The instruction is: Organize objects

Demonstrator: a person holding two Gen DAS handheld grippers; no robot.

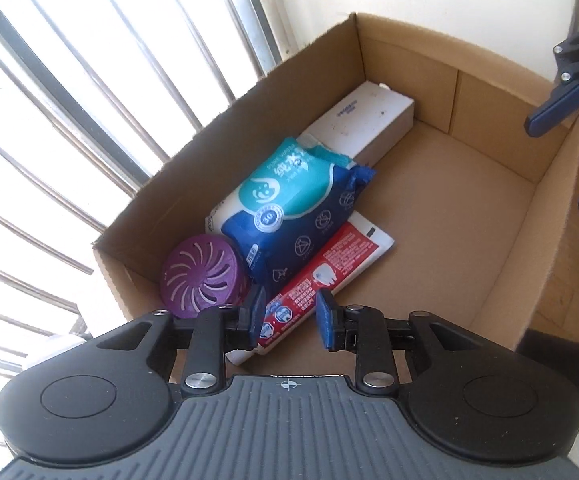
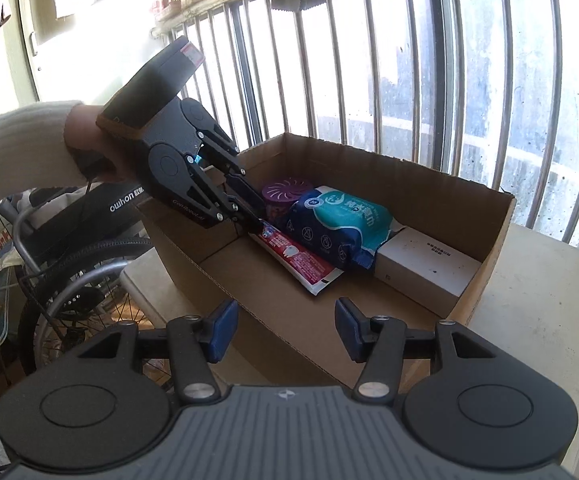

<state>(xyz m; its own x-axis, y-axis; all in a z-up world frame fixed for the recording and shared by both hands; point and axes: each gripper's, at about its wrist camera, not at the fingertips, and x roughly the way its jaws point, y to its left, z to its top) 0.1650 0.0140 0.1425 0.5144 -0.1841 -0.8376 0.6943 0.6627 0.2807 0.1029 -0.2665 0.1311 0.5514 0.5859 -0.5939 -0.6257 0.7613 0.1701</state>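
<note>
Organizing step: the left tool (image 1: 287,314) is hanging inside the cardboard box (image 1: 537,216), low over the near end of the toothpaste tube (image 1: 321,280); this looks like the setting-down or straightening of the tube.
Left tool state: its jaws are standing apart, with the tube lying under and between them but not clamped; in the right wrist view the fingertips are partly hidden behind the box wall.
Right tool state: the right tool (image 2: 285,330) is waiting outside the box, just above its near wall, jaws wide apart and holding nothing.
Toothpaste tube: it is lying flat on the box floor, slanting from the near corner toward the middle, its far part tucked under the wipes pack.
Wipes pack (image 1: 289,204): it is resting partly on the tube and leaning on the white carton.
White carton (image 1: 365,120): it is lying along the window-side wall, at the far end.
Purple air freshener (image 1: 201,276): it is sitting in the near corner, just beside the left tool and touching the pack.
Box position: it is standing on a pale desk (image 2: 537,320) beside barred windows.
Free room: the box's right half is showing bare floor.
Next move, as a judgement: the left tool probably needs to lift straight up and clear the wall without dragging the tube, while the right tool fetches whatever is left.
Risk: a finger may be catching the tube's edge.
</note>
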